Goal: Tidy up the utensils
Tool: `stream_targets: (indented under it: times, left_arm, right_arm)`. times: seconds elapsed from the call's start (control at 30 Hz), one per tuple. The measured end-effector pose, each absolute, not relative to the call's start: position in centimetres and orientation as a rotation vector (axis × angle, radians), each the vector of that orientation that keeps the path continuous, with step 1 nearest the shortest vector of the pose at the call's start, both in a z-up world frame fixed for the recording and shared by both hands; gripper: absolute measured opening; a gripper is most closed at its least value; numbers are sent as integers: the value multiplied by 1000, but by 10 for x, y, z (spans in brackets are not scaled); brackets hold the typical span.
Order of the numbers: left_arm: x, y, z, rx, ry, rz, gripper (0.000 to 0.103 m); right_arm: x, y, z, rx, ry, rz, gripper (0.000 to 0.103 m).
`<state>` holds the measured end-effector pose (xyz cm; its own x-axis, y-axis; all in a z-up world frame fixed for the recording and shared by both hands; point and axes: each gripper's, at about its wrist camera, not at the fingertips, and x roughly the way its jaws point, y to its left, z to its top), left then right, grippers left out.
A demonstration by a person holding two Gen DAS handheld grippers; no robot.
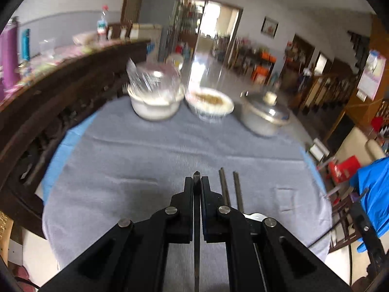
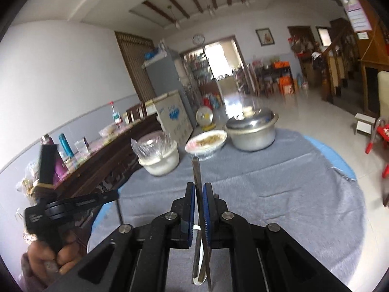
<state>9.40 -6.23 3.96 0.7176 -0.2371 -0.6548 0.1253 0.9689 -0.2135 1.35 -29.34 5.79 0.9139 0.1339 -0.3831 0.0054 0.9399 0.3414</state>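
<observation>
Left wrist view: the left gripper (image 1: 197, 182) has its jaws clamped on a thin dark metal utensil (image 1: 196, 231), seen edge-on; its pointed tip pokes just past the fingertips and its length runs back between the black arms toward the camera. What kind of utensil it is cannot be told from this angle. Just to the right of the jaws, two slim dark rods (image 1: 231, 187) lie side by side above the grey cloth (image 1: 145, 160) that covers the round tabletop.

Right wrist view: the right gripper (image 2: 199, 189) has its blue-padded jaws pressed shut on a flat metal utensil handle (image 2: 197, 170), which stands up past the fingertips and reaches back below them. At the lower left a hand (image 2: 48, 255) holds the grip of the other gripper's black frame.

Farther out, at the far edge of the tabletop, stand three vessels in a row: a white bowl (image 1: 155, 109) with a clear plastic-wrapped thing on top, a patterned bowl (image 1: 210, 102) with brownish food in it, and a lidded metal pot (image 1: 263, 114) to the right. The two bowls stand just beside each other; the pot stands a little apart. A blue underlayer (image 2: 333, 150) shows past the cloth's edge. Left of the tabletop runs a dark wooden sideboard (image 1: 56, 92) carrying bottles and cups, blurred.
</observation>
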Motion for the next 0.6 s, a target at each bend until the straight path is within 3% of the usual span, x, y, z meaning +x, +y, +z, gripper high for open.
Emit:
stream_targets:
  times: [0.6]
  left_arm:
    - [-12, -27, 128, -235, 477, -250, 5]
  right_arm:
    - [-78, -264, 135, 267, 173, 39, 7]
